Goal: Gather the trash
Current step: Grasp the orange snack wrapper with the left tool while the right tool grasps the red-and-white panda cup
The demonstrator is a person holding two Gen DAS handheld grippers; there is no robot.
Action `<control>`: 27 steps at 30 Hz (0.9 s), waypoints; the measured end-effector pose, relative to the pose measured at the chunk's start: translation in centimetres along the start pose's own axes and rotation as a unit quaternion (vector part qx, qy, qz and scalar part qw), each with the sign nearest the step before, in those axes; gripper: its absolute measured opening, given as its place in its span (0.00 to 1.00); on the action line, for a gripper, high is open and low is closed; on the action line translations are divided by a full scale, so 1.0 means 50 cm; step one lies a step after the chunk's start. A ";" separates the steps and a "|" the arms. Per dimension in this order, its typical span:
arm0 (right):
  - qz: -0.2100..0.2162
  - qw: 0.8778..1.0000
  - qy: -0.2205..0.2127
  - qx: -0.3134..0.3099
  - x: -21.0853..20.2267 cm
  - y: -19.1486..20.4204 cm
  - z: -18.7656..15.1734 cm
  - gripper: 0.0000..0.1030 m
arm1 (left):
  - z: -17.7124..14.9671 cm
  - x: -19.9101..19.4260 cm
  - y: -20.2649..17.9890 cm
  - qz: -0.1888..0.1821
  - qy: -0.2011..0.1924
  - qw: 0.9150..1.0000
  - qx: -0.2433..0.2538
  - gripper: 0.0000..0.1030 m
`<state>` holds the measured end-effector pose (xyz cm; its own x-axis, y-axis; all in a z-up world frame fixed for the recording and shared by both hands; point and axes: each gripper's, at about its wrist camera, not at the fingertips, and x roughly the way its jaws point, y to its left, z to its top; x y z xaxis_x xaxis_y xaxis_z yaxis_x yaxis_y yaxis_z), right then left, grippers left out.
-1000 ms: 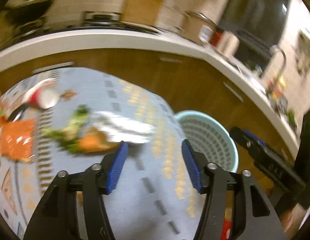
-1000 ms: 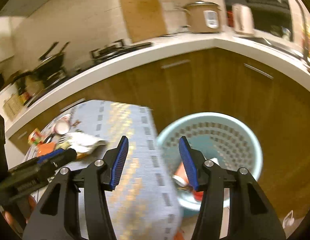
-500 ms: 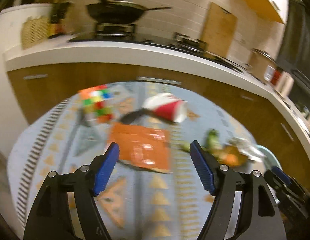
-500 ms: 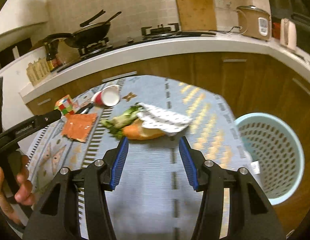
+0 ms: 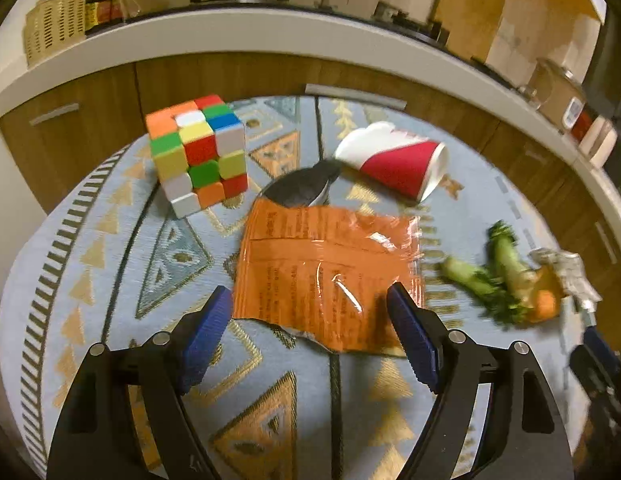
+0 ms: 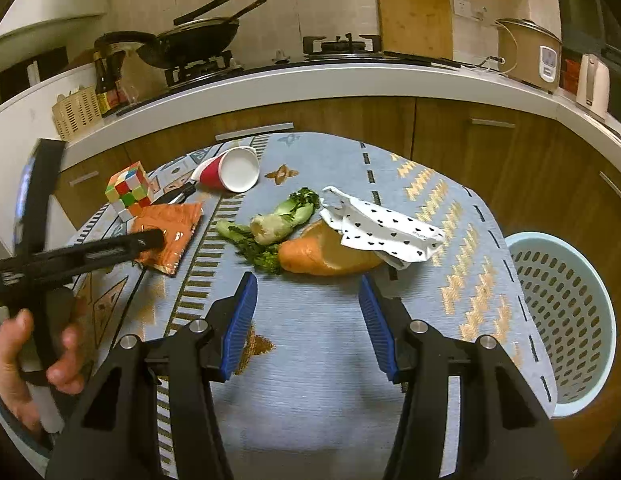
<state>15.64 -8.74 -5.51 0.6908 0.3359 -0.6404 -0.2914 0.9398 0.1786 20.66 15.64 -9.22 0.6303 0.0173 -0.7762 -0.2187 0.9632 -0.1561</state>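
An orange plastic wrapper (image 5: 330,268) lies flat on the patterned cloth. My left gripper (image 5: 308,292) hovers over its near edge, jaws opening; the pads straddle the wrapper without pressing it. A tipped red-and-white paper cup (image 5: 394,164) and a black utensil (image 5: 302,188) lie behind it. My right gripper (image 6: 307,278) stands just short of an orange carrot piece (image 6: 322,256), jaws opening slightly with nothing between them. Leafy greens (image 6: 270,224) and a white heart-print napkin (image 6: 386,228) touch the carrot piece.
A colour cube (image 5: 198,156) stands at the table's far left. A pale blue perforated basket (image 6: 566,312) sits on the floor past the right table edge. A hand (image 6: 14,352) holds the left tool. Wooden cabinets and a white counter ring the table.
Both views swung left, away from the basket and onto the table litter. The left gripper travelled over to the orange wrapper, dropped closer and widened its jaws.
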 end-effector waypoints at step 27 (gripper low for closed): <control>0.050 0.997 0.041 -0.052 0.179 0.163 0.199 0.49 | -0.035 -0.077 0.012 -0.007 -0.099 0.995 0.017 0.08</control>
<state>26.02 2.57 -2.38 0.5994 0.4180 -0.6826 -0.4272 0.8883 0.1689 16.80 15.71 -7.40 0.7685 0.0540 -0.6375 -0.1861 0.9722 -0.1420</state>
